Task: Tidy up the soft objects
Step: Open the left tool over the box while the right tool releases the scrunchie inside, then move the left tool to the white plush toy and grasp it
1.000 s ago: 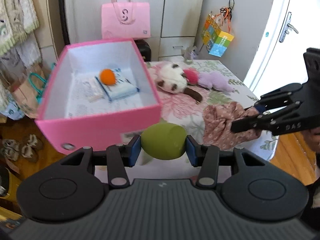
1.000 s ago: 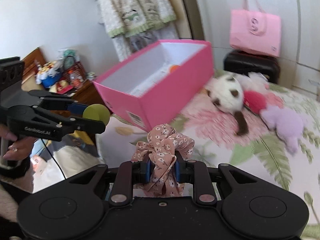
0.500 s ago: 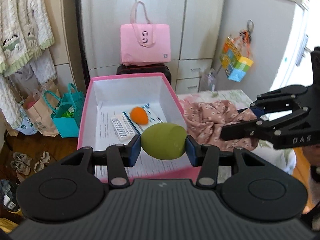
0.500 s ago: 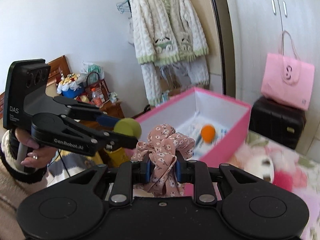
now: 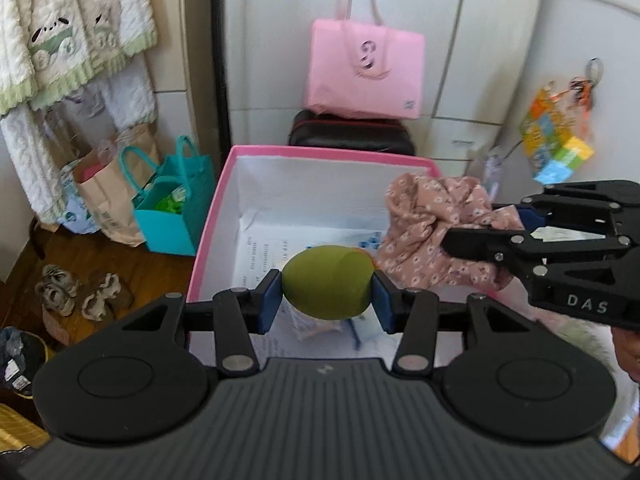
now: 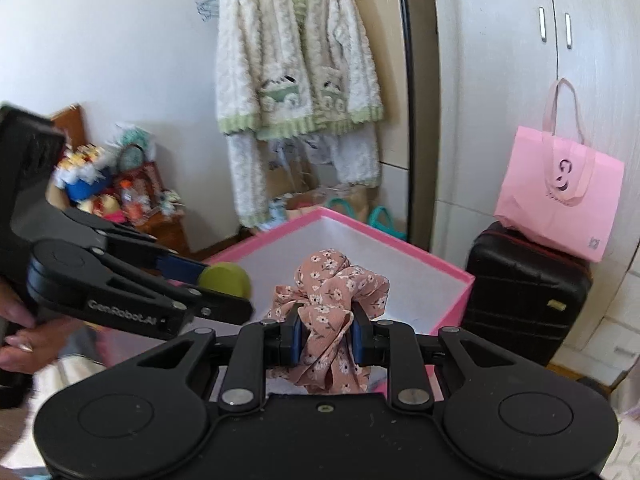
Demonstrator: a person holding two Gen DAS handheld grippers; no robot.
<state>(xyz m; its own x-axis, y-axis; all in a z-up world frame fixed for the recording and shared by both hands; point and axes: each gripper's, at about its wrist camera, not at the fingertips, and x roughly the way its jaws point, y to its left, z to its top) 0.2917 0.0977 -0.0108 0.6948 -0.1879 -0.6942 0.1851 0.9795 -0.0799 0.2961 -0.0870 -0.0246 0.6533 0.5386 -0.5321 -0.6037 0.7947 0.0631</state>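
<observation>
Left wrist view: left claw [image 5: 327, 294] clamped on the green sponge egg [image 5: 328, 282], now hanging over the open pink box [image 5: 208, 236], inside its near edge; a second ago it was short of the box, outside the near wall. Right claw [image 6: 326, 338] pinches the floral scrunchie [image 6: 332, 292] tight, and has also swung in, now over the box's right edge. An orange bit peeks out behind the egg; papers line the box floor. Both soft items are carried and positioned above the box, so release looks like the next step.
</observation>
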